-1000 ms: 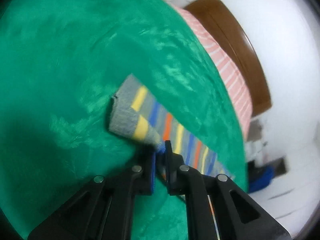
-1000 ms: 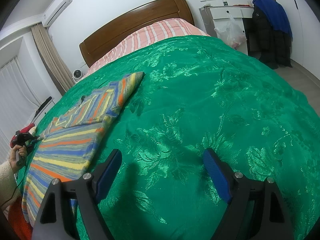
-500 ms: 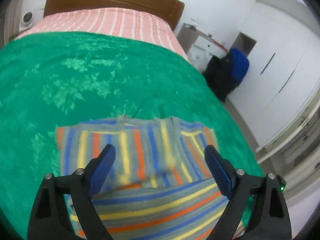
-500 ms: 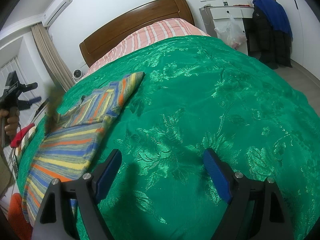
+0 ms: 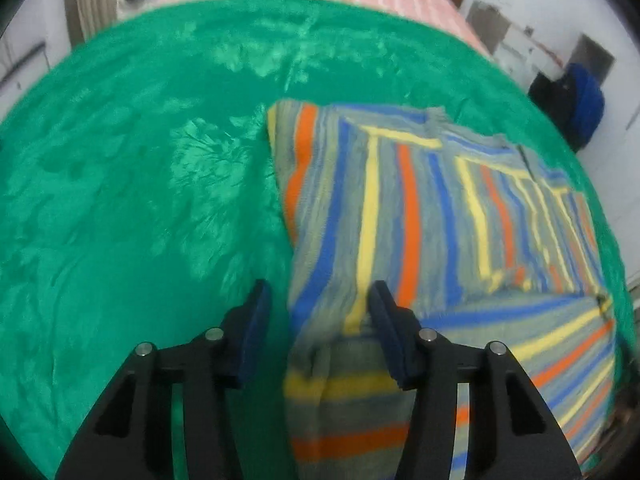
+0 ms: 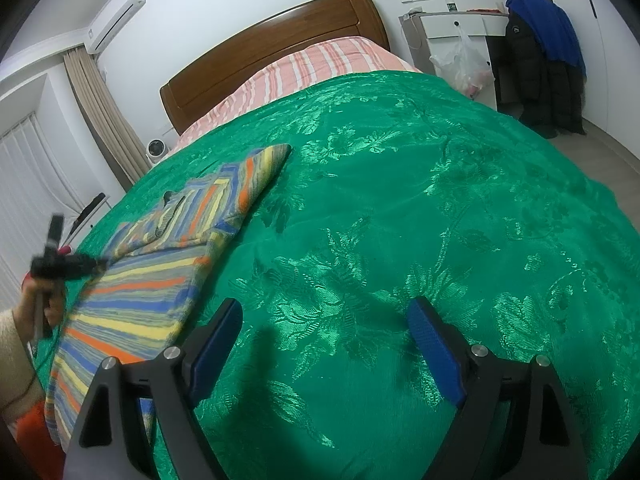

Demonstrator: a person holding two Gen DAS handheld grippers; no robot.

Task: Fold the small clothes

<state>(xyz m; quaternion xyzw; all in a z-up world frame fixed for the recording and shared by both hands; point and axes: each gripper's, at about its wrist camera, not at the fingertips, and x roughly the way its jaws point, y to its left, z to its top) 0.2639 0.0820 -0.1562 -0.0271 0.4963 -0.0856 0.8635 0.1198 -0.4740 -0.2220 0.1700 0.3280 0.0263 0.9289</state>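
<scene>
A grey sweater (image 5: 420,208) with blue, yellow and orange stripes lies partly folded on the green bedspread (image 5: 140,200). My left gripper (image 5: 318,312) hovers over the sweater's near left edge. Its jaws are closing, with the folded edge between them, but the pads do not press on the cloth. In the right wrist view the sweater (image 6: 160,264) lies at the left, and a hand holds the left gripper (image 6: 60,264) at its left side. My right gripper (image 6: 324,340) stands open above bare bedspread (image 6: 440,220), to the right of the sweater, with nothing between its fingers.
A pink striped sheet (image 6: 312,68) and a wooden headboard (image 6: 280,40) are at the far end of the bed. A white desk with a plastic bag (image 6: 460,60) and a dark coat under a blue garment (image 6: 548,40) stand at the right. A cream sleeve (image 6: 16,340) is at the left edge.
The left gripper let go of the sweater's sleeve end, opened wide, rolled and swung round, and its jaws have since narrowed over the sweater's left edge. The right gripper has not moved.
</scene>
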